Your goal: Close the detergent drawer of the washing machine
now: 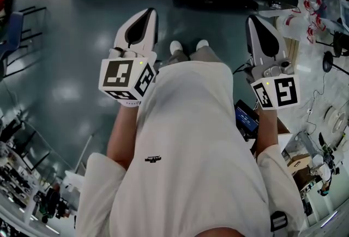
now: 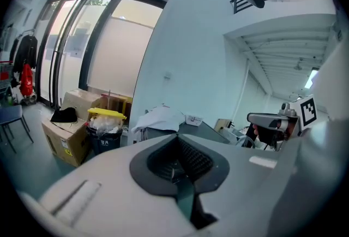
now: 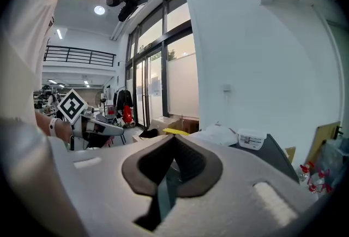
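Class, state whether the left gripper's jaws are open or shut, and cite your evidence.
Shut. In the left gripper view, the left gripper has its jaws meeting at the tips, with nothing held between them.

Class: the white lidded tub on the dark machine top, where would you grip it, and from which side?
Probably take the tub across its front and back walls, just under the lid rim, coming down from above. It sits upright, low and boxy, and nothing stands over it.

floor (image 1: 82,28): grey-green, glossy | wall (image 2: 191,55): pale, plain | windows (image 2: 109,39): tall, dark-framed | cardboard boxes (image 2: 65,137) near windows
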